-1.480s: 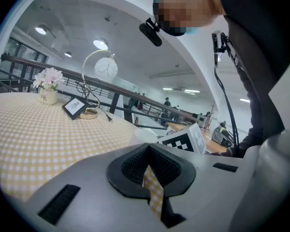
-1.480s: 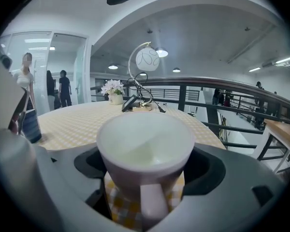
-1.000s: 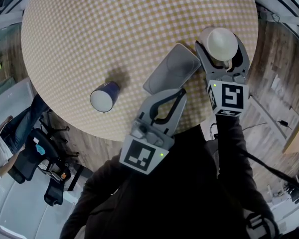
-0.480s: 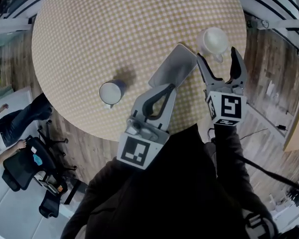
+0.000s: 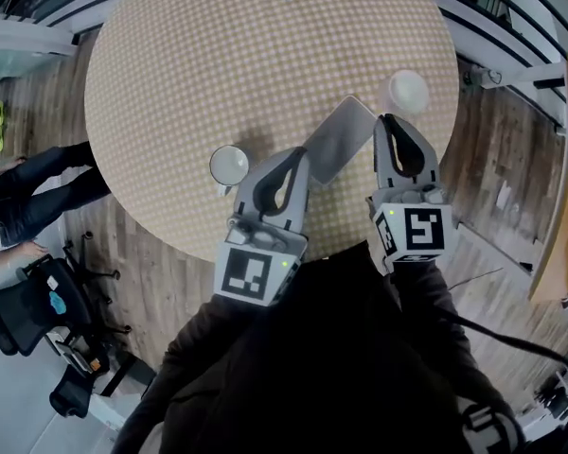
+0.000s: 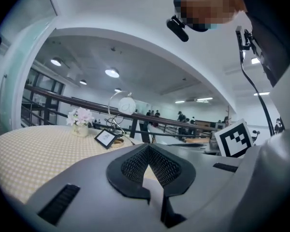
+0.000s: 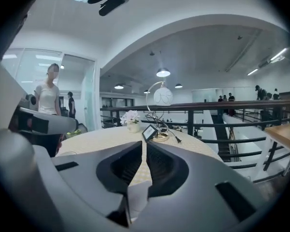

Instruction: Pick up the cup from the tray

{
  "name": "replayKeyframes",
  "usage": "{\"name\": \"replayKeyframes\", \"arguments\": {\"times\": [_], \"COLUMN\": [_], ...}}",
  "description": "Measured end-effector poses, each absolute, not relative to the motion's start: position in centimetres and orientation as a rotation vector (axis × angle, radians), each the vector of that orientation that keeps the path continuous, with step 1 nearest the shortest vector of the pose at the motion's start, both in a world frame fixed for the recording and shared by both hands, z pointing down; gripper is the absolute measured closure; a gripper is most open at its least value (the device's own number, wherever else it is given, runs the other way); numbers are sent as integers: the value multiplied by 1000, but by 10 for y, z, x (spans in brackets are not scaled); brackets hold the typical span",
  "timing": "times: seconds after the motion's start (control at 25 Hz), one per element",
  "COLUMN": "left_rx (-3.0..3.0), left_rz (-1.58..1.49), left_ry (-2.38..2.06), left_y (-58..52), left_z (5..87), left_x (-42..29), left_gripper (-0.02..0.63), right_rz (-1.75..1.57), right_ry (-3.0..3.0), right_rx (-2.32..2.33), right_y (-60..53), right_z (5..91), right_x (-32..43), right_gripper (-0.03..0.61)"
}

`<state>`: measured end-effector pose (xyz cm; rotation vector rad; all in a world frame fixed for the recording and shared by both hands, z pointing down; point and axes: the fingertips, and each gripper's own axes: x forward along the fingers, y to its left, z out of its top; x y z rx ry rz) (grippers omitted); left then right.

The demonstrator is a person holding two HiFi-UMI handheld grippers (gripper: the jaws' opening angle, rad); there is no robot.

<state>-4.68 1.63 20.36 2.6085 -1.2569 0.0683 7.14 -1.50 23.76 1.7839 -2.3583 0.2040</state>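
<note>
My left gripper [image 5: 300,153] is clamped tight on nothing, its tips over the near edge of the grey tray [image 5: 346,130]; my right gripper [image 5: 388,121] is closing, jaws almost together, nothing between them; the white cup [image 5: 408,91] stands on the checked table [image 5: 170,64] — off the tray, just beyond the right gripper's tips; a second cup [image 5: 229,165] sits left of the left gripper.
</note>
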Motion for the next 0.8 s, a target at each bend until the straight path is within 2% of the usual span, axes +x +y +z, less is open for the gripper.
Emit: {"name": "replayKeyframes", "arguments": {"times": [0.32, 0.44, 0.8], "left_rx": [2522, 2508, 2466], "left_rz": [148, 92, 93], "left_ry": [-1520, -1604, -1683], "left_y": [11, 3, 0], "left_z": [187, 177, 174], "left_x": [-79, -92, -110], "left_gripper": [607, 607, 607], "right_rz": [211, 172, 151], "right_ry": [-2524, -2553, -2574], "right_rx": [1620, 1571, 1491], "right_y": [-18, -20, -15], "right_z": [204, 197, 200], "right_x": [25, 11, -5], "right_gripper": [565, 571, 572]}}
